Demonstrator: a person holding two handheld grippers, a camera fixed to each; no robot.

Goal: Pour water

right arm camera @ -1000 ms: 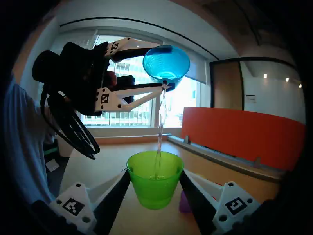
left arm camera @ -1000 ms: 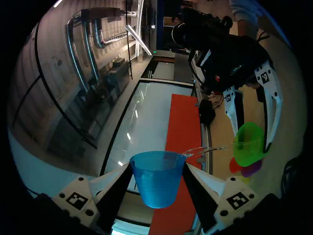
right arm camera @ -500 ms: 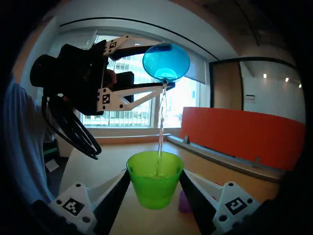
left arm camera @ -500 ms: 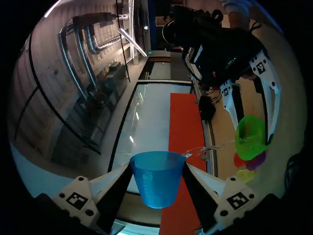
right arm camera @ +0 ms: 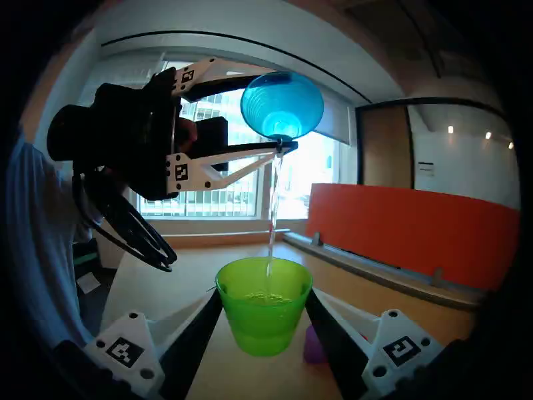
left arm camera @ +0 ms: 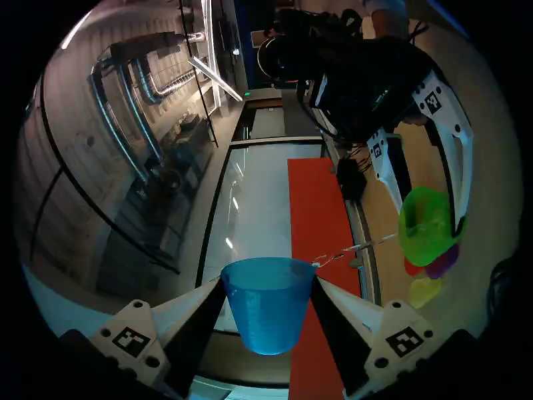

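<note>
Water (right arm camera: 272,220) falls from the blue cup (right arm camera: 282,105), clamped between both fingers of the left gripper (left arm camera: 268,285), into the green cup (right arm camera: 264,313) directly beneath, clamped likewise in the right gripper (right arm camera: 263,293). Since a second ago the blue cup has tipped further and the stream has thinned, so the pour is judged nearly finished
</note>
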